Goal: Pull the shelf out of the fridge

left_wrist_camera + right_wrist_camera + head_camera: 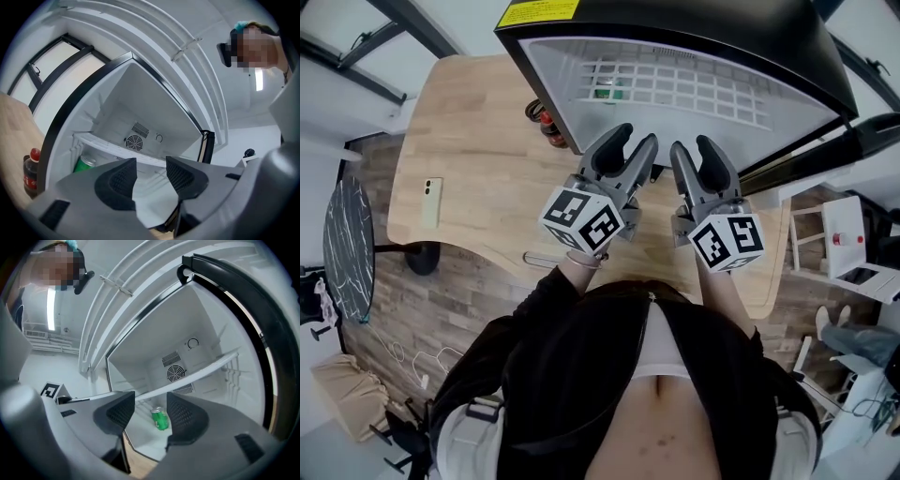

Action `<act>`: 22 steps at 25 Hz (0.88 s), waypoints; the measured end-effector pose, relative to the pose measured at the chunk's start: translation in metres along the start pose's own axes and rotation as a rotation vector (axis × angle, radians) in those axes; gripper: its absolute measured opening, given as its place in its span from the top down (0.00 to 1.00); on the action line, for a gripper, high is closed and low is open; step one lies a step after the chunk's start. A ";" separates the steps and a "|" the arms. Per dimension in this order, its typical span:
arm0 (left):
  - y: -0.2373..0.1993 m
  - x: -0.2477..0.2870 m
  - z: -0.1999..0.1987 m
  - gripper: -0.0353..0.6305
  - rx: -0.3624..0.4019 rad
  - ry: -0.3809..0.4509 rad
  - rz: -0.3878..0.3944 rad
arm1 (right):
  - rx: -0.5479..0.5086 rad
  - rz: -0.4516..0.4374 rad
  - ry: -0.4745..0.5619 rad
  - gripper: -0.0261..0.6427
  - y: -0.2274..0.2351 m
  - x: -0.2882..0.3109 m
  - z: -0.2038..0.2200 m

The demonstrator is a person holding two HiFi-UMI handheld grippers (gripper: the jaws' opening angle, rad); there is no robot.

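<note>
Two tongs show in the head view, side by side over the near edge of a wooden table (478,159): the left gripper (635,138) and the right gripper (692,145) both point toward twelve o'clock at the open front of a black fridge (694,23), which stands on that table. The white wire shelf (675,84) sits in place inside, at twelve o'clock from both grippers, with a green can (605,93) showing through its grid. A bottle (551,127) stands just beside the fridge at ten o'clock from the left gripper, and a pale phone (431,202) lies well apart at nine o'clock. In the left gripper view the jaws stand well apart with nothing between the pads; the shelf edge crosses just beyond the tips, a round fan (134,142) sits on the back wall at eleven o'clock, the can is under the shelf at nine o'clock, and the bottle is outside the fridge at the far nine o'clock edge. In the right gripper view the jaws are likewise well apart and hold nothing; the can shows through the gap, deeper inside and untouched, and the shelf runs from the tips up toward two o'clock
</note>
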State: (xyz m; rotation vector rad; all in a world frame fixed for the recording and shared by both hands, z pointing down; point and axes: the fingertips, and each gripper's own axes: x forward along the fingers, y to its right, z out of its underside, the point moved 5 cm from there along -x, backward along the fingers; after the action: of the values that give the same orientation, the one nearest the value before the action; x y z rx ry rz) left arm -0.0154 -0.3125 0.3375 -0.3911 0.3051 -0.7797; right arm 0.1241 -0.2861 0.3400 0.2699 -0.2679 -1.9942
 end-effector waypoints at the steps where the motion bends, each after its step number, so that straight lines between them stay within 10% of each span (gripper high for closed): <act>1: -0.002 0.002 0.000 0.67 -0.005 0.001 -0.003 | 0.010 0.007 -0.001 0.63 0.002 0.003 0.000; 22: -0.045 0.042 0.013 0.53 -0.195 -0.002 -0.067 | 0.119 0.058 -0.005 0.56 0.032 0.055 0.002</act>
State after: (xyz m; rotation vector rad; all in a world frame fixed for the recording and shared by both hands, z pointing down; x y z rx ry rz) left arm -0.0091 -0.3691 0.3642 -0.5883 0.3690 -0.8172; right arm 0.1276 -0.3486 0.3482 0.3292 -0.3945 -1.9246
